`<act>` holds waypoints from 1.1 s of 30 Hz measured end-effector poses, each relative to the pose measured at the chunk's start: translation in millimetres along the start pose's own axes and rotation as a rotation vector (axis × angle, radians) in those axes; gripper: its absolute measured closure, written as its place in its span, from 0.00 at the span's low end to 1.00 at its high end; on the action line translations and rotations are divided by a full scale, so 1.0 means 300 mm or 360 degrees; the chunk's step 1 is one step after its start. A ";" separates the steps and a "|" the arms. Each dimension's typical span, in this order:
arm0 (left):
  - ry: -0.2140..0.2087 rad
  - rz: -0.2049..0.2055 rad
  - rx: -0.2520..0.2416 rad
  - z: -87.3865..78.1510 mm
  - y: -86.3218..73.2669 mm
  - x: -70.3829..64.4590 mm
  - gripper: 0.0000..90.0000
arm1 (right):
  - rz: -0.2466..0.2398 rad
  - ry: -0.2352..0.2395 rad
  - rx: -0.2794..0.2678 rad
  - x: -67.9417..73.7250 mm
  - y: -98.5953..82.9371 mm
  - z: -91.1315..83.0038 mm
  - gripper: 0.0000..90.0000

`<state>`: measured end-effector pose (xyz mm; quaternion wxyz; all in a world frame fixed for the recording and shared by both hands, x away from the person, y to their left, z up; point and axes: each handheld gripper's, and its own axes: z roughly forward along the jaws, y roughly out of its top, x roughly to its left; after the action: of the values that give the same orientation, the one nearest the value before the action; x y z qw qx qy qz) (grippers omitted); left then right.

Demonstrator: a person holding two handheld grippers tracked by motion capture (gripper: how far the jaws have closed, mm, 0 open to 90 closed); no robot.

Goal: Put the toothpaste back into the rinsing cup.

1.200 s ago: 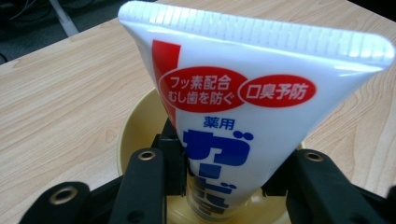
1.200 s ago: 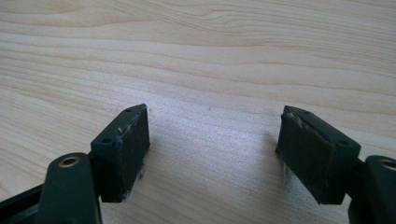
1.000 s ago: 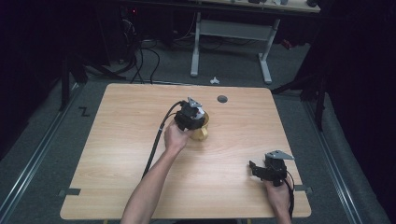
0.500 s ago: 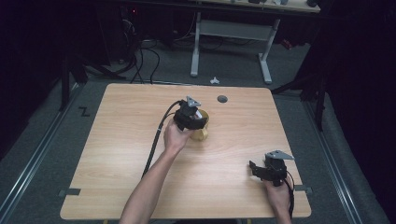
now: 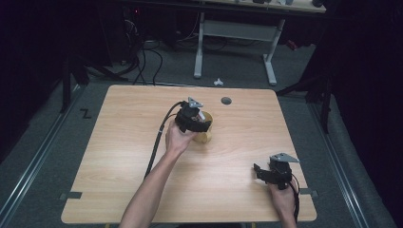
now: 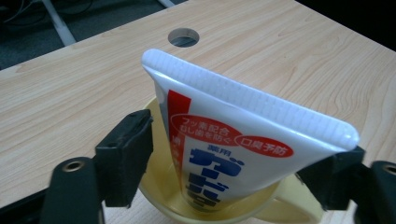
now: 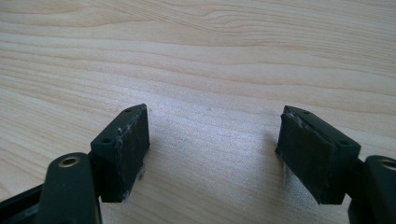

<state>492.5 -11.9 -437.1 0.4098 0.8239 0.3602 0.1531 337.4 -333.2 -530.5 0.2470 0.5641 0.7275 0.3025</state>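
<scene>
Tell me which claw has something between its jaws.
The left claw: its jaws flank a white toothpaste tube in the yellow cup; the right claw's frame bare wood.

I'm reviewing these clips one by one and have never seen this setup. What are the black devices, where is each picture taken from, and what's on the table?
A person holds a two-jaw tool in each hand. The high view looks down on a wooden table; the other two views come from cameras riding on each tool. The left tool has its jaws spread around a white toothpaste tube standing in a yellow cup; the left pad stands apart from the tube, and contact on the right I can't tell. The right tool rests open near the table's front right, holding nothing. A round hole sits near the far edge.
</scene>
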 end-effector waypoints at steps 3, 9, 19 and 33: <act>-0.0009 0.0007 -0.0007 -0.005 0.003 -0.005 0.23 | 0.0000 -0.0001 0.0000 0.000 0.000 0.000 0.28; -0.0009 0.0002 -0.0002 -0.009 0.002 -0.001 0.19 | 0.0000 0.0000 0.0000 0.000 0.000 0.000 0.28; -0.0031 0.0003 -0.0014 -0.030 0.004 0.001 0.15 | 0.0000 0.0000 0.0000 0.000 0.000 0.000 0.28; -0.0054 0.0023 -0.0032 -0.067 -0.001 0.002 0.12 | 0.0000 -0.0001 0.0000 0.000 0.000 0.000 0.28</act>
<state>482.0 0.0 -425.0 0.4230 0.8248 0.3458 0.1457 337.4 -333.2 -530.5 0.2472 0.5641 0.7275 0.3022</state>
